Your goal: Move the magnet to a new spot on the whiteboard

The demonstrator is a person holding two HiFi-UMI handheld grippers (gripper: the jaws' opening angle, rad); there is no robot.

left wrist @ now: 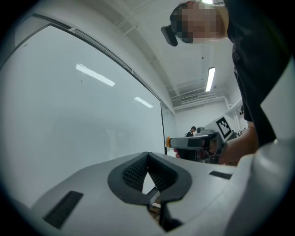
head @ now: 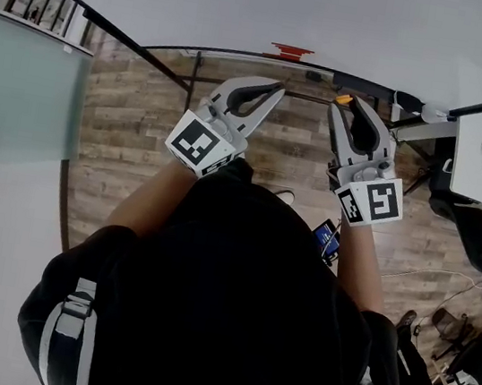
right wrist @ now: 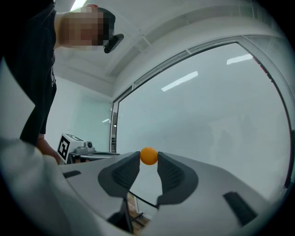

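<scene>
- Two sets of tongs are held up side by side in front of the whiteboard [head: 252, 8], both tips aimed at it.
- Right tongs [head: 346, 104]: the jaws are clamped on the magnet [head: 343, 98], a small round orange piece pinched at the very tips.
- In the right gripper view, the magnet [right wrist: 148, 156] sits between the dark ribbed pads [right wrist: 125, 171] of the right tongs [right wrist: 148, 158], with the pale face of the whiteboard [right wrist: 221, 115] behind it.
- Whether the magnet touches the whiteboard's face cannot be told; in the head view it lies close to the whiteboard's dark lower frame.
- Left tongs [head: 275, 89]: the jaws are closed tip to tip, with nothing between them.
- In the left gripper view, the pads of the left tongs [left wrist: 147, 156] meet at the front and spread only further back, and the whiteboard [left wrist: 83, 115] fills the space beyond them.
- Both tongs are close to the whiteboard and near each other, the left ones angled towards the right pair.
- Each set carries a white marker cube [head: 201, 145] at its rear, on the side away from the whiteboard.
- One small red thing [head: 292, 52] sits at the whiteboard's lower edge, between the two tips and beyond them.
- Wood-plank floor [head: 125, 123] shows below the whiteboard.
- One other person [left wrist: 192, 131] stands far off, past the whiteboard's end.
</scene>
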